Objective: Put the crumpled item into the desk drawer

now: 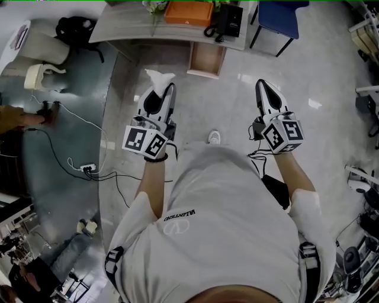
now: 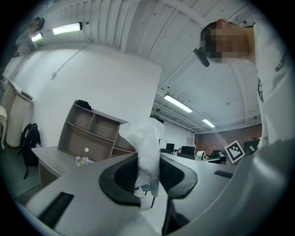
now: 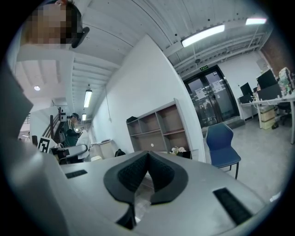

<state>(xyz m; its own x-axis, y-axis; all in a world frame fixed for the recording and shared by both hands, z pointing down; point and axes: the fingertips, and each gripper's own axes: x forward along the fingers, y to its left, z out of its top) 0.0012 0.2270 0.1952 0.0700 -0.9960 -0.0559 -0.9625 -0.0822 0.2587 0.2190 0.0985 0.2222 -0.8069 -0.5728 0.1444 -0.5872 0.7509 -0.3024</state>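
Left tongs (image 2: 148, 171): clamped on crumpled item (image 2: 146, 138)
Right tongs (image 3: 146, 159): pressed together, empty
Risk: loose pinch; item may slip out short of drawer (image 1: 206, 59)

Blue chair (image 1: 278, 18), orange tray (image 1: 188, 12), black telephone (image 1: 227, 21)

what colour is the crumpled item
White. The crumpled item shows best in the left gripper view.

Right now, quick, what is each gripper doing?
Left gripper: closed on the crumpled white wad.
Right gripper: closed, holding nothing.
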